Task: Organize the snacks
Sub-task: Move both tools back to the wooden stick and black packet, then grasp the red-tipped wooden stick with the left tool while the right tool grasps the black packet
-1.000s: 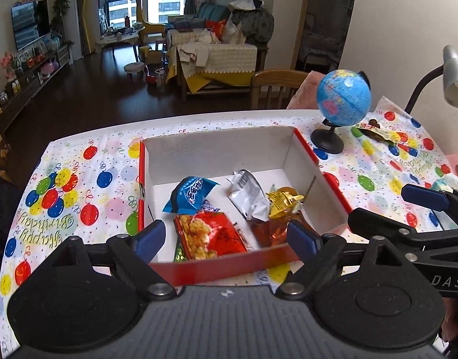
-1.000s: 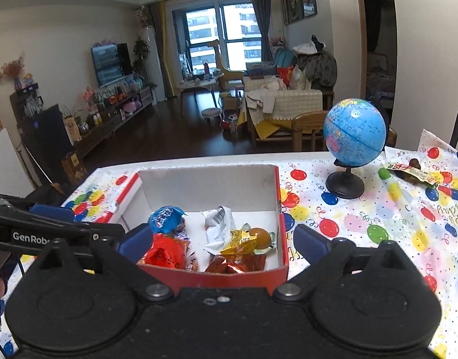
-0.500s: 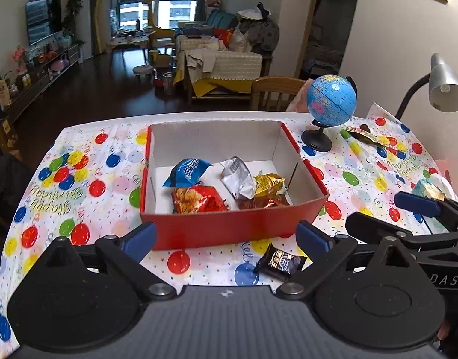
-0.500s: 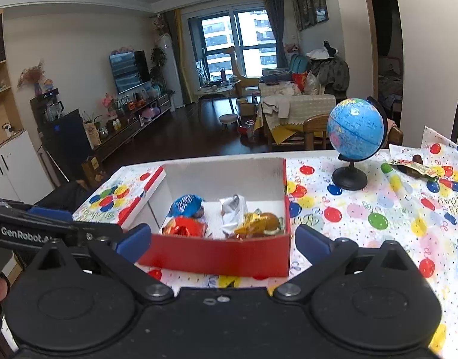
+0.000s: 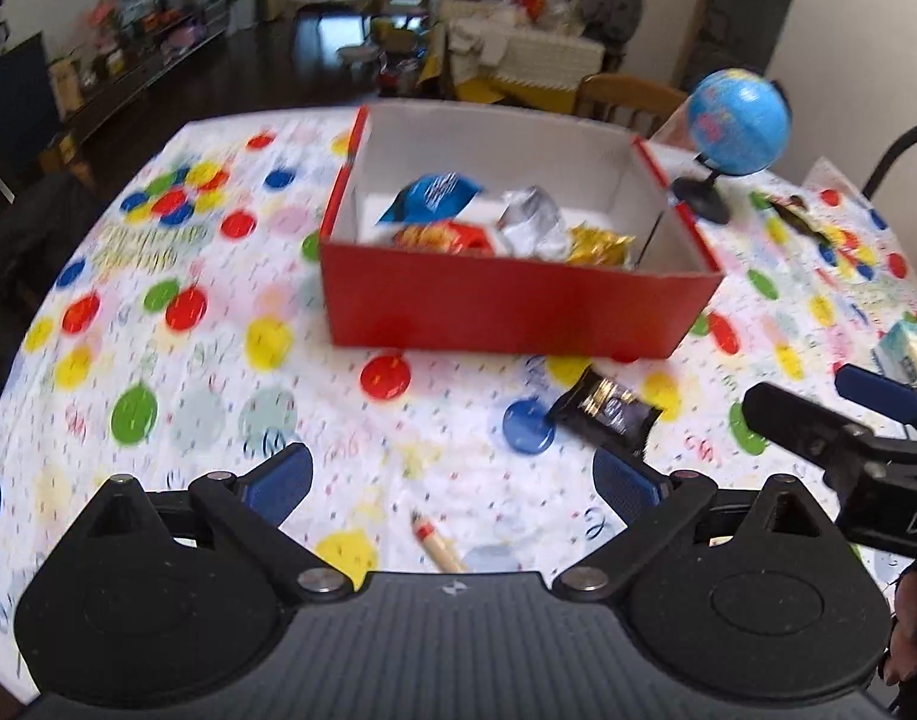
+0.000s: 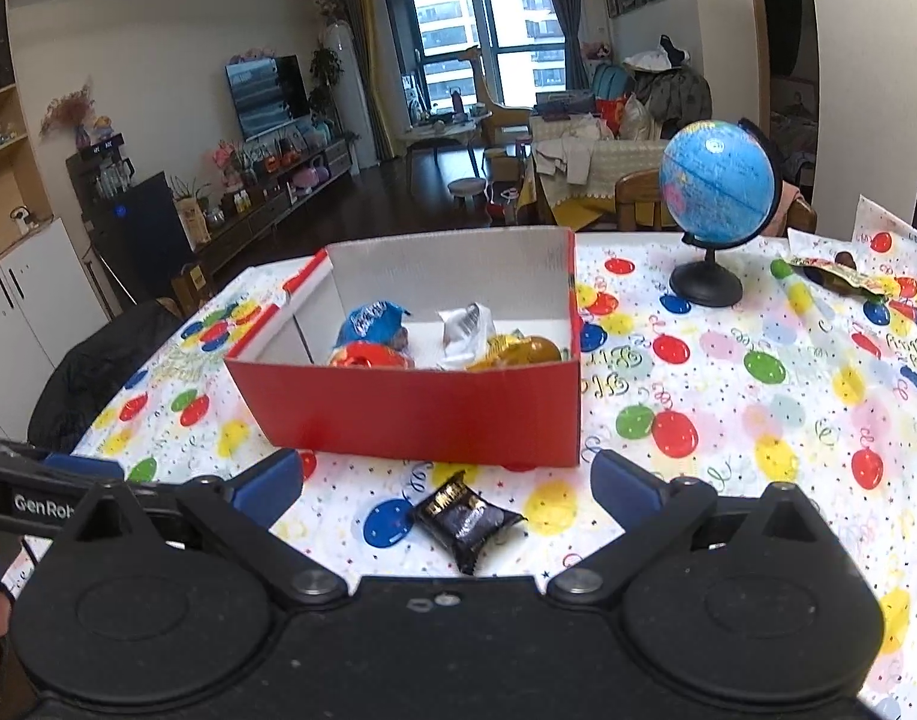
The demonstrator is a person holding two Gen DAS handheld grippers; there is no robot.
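Note:
A red cardboard box (image 5: 518, 312) (image 6: 422, 414) stands on the balloon-print tablecloth and holds several snack packets: blue, red, silver and gold. A black snack packet (image 5: 605, 411) (image 6: 467, 519) lies on the cloth in front of the box. My left gripper (image 5: 452, 480) is open and empty, pulled back from the box, with the black packet just beyond its right finger. My right gripper (image 6: 446, 480) is open and empty, with the black packet lying between its fingers. The right gripper also shows at the right edge of the left wrist view (image 5: 848, 420).
A blue globe (image 5: 737, 120) (image 6: 719, 186) stands right of the box. A wrapper (image 6: 836, 276) lies behind it at the far right. A wooden stick (image 5: 437, 546) lies near my left gripper. A pale packet (image 5: 908, 351) sits at the right edge.
Both grippers have drawn back and up from the box. The box's front wall, the black packet and the wooden stick have come into view. Both stay open.

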